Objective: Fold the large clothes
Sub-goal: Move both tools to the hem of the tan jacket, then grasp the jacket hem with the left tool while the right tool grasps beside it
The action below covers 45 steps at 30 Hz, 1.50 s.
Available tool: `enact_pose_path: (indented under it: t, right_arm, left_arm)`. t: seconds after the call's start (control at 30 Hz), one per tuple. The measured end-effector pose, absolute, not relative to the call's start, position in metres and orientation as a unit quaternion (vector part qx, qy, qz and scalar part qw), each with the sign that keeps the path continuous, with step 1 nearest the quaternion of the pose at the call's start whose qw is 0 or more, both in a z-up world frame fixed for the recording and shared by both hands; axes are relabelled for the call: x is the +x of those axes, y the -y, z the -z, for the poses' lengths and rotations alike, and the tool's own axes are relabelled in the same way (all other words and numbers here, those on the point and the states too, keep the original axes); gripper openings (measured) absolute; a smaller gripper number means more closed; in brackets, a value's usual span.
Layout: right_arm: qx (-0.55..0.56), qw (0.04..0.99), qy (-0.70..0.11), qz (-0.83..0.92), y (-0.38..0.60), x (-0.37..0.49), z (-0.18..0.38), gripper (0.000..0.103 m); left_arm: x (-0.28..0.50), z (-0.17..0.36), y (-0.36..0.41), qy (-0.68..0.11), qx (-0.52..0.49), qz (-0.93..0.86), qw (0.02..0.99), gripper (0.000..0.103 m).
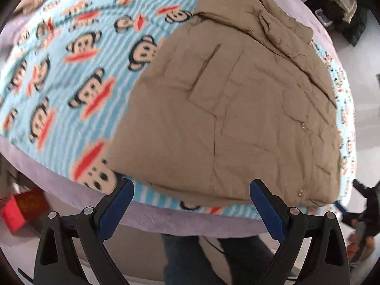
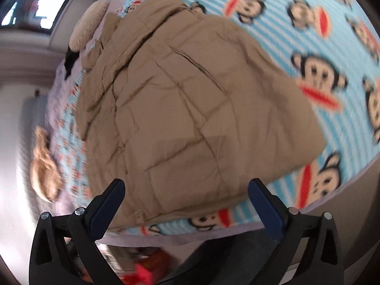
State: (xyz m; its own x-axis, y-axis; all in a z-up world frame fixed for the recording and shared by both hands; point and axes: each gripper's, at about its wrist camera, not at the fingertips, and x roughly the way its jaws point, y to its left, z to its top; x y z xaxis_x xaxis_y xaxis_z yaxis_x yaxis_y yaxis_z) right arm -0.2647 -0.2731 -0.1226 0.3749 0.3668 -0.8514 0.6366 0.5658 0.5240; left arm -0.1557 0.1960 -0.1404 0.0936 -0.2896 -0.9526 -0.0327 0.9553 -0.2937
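Note:
A tan quilted jacket (image 1: 232,109) lies folded on a blue striped blanket with monkey faces (image 1: 71,71), spread over a bed. It also shows in the right wrist view (image 2: 190,118). My left gripper (image 1: 191,187) is open and empty, held above the jacket's near hem at the bed's front edge. My right gripper (image 2: 186,187) is open and empty, also above the jacket's near edge. The other gripper shows at the far right of the left wrist view (image 1: 363,204).
The purple bed edge (image 1: 166,218) runs below the blanket. A red box (image 1: 21,206) sits on the floor to the left. Dark clothes (image 1: 339,11) lie beyond the bed at the upper right. A beige plush toy (image 2: 45,166) lies at the left.

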Motion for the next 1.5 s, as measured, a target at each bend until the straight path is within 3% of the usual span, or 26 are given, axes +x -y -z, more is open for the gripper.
enact_pose_path:
  t: [0.37,0.67,0.73,0.77,0.8,0.83,0.87,0.9,0.97,1.0,1.03,1.1,1.2,1.5]
  right_arm:
    - [0.562,0.616,-0.540,0.117,0.286,-0.293,0.169,0.103]
    - [0.587,0.612,-0.519,0.109,0.288,-0.283,0.181,0.103]
    - [0.600,0.603,-0.513,0.116,0.292,-0.284,0.187,0.102]
    - [0.609,0.597,-0.507,0.120,0.294,-0.286,0.190,0.101]
    - [0.616,0.593,-0.503,0.123,0.296,-0.288,0.192,0.098]
    - [0.625,0.589,-0.497,0.124,0.296,-0.289,0.194,0.088]
    - [0.630,0.586,-0.494,0.125,0.297,-0.290,0.196,0.080]
    - [0.632,0.581,-0.496,0.128,0.296,-0.291,0.197,0.066]
    - [0.635,0.576,-0.498,0.130,0.297,-0.294,0.201,0.050]
    - [0.635,0.575,-0.499,0.131,0.297,-0.295,0.201,0.034]
    - [0.633,0.575,-0.500,0.136,0.297,-0.296,0.202,0.024]
    - [0.635,0.578,-0.493,0.140,0.297,-0.297,0.200,0.014]
    - [0.625,0.595,-0.486,0.139,0.295,-0.296,0.192,0.009]
    - [0.571,0.660,-0.480,0.092,0.304,-0.253,0.141,0.007]
  left_arm:
    - [-0.167,0.181,-0.208,-0.687,-0.258,0.124,0.668,0.099]
    - [-0.140,0.186,-0.178,-0.674,-0.250,0.134,0.682,0.098]
    - [-0.136,0.183,-0.177,-0.670,-0.246,0.135,0.687,0.089]
    - [-0.135,0.183,-0.176,-0.671,-0.238,0.134,0.689,0.073]
    - [-0.134,0.183,-0.176,-0.675,-0.228,0.133,0.689,0.057]
    - [-0.134,0.183,-0.176,-0.679,-0.217,0.133,0.689,0.048]
    - [-0.133,0.183,-0.176,-0.680,-0.210,0.134,0.690,0.032]
    - [-0.133,0.183,-0.177,-0.680,-0.205,0.135,0.691,0.027]
    - [-0.132,0.179,-0.183,-0.674,-0.213,0.143,0.693,0.021]
    - [-0.132,0.177,-0.186,-0.671,-0.215,0.147,0.695,0.016]
    - [-0.131,0.173,-0.188,-0.667,-0.214,0.151,0.697,0.016]
    - [-0.129,0.166,-0.189,-0.660,-0.211,0.159,0.704,0.016]
    - [-0.126,0.154,-0.189,-0.648,-0.208,0.169,0.713,0.016]
    - [-0.094,0.098,-0.179,-0.596,-0.202,0.197,0.752,0.016]
